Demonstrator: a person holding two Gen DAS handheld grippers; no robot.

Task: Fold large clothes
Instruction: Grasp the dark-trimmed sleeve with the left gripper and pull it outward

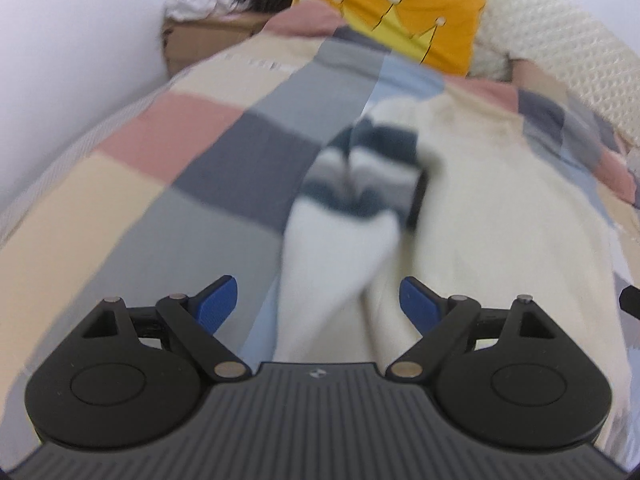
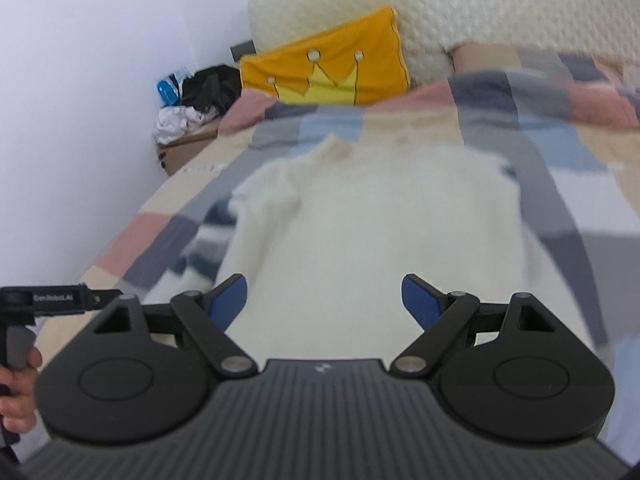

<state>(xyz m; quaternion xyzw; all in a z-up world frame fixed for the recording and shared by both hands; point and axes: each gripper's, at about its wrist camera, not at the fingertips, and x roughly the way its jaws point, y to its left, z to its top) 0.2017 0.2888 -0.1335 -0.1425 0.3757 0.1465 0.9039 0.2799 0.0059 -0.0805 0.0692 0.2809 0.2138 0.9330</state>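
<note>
Soft cloth against hard plastic

Fluffy cream knit sweater [image 2: 360, 232] lies on a matt patchwork cotton bedspread [image 1: 120, 184]; the right tongs [image 2: 324, 300] are matt black ribbed plastic.

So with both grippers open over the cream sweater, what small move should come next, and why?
Probably lower the left gripper onto the striped sleeve to pinch it. The cream sweater lies flat on the bed, sleeve still out at its side, and neither gripper holds anything.

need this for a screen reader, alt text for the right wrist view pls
A cream sweater lies spread on a patchwork bedspread, with the open, empty right gripper above its lower part. A yellow crown cushion leans at the bed's head.
</note>
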